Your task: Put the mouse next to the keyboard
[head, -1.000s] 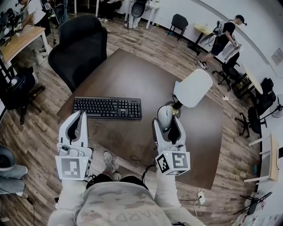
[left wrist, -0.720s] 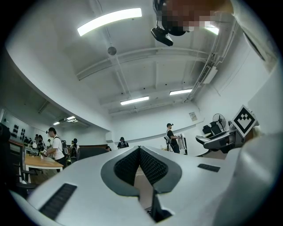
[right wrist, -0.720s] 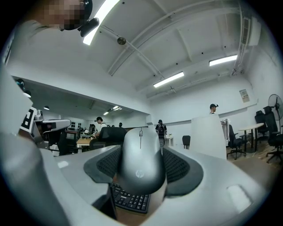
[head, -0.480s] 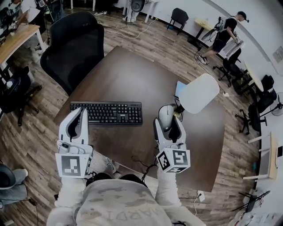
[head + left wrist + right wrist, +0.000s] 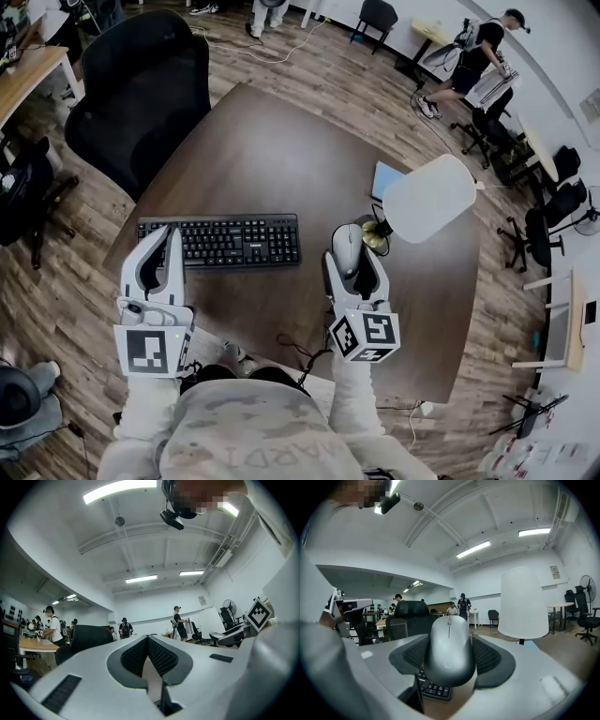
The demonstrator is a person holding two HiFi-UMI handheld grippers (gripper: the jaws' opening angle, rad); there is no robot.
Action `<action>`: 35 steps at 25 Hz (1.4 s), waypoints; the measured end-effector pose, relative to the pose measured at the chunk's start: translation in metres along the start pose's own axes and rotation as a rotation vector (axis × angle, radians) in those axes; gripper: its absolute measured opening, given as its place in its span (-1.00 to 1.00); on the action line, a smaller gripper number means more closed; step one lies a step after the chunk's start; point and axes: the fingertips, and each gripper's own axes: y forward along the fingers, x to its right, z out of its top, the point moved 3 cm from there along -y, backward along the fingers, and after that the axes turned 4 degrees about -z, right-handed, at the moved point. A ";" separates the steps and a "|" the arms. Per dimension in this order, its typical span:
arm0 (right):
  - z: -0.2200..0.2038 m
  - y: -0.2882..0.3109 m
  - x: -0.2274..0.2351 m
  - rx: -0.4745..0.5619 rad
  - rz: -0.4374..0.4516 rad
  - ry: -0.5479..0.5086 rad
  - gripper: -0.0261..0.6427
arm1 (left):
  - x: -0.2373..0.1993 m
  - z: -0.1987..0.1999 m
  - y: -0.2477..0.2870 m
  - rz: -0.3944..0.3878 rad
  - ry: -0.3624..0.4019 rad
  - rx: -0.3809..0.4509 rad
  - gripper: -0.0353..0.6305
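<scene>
A grey mouse [image 5: 345,241] is clamped between the jaws of my right gripper [image 5: 349,253], just right of the black keyboard [image 5: 220,241] on the dark brown table [image 5: 272,150]. In the right gripper view the mouse [image 5: 449,648] fills the gap between the pads, with the keyboard's [image 5: 433,687] keys showing below it. I cannot tell whether the mouse touches the table. My left gripper [image 5: 172,234] hovers over the keyboard's left end; its pads meet at the tips with nothing between them, as its own view of the gripper [image 5: 147,638] shows.
A white-shaded lamp [image 5: 429,199] stands just right of the mouse, with a blue flat item [image 5: 384,178] behind it. A black office chair [image 5: 141,84] sits at the table's far left. People and desks are farther off. A cable [image 5: 286,349] hangs at the near edge.
The head view has tilted, so the table sits lower in frame. Both grippers hold almost the same places; the right one still grips the mouse beside the keyboard.
</scene>
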 end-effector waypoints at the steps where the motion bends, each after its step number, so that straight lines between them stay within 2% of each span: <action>1: -0.004 0.003 0.002 -0.012 -0.004 0.006 -0.01 | -0.001 -0.002 0.003 -0.003 -0.001 -0.003 -0.88; 11: -0.044 0.034 0.019 -0.129 -0.036 0.050 -0.01 | -0.008 -0.023 0.023 -0.015 -0.025 -0.038 -0.88; 35: -0.142 0.092 0.049 -0.409 -0.106 0.056 -0.01 | -0.029 -0.056 0.055 -0.016 -0.062 -0.091 -0.88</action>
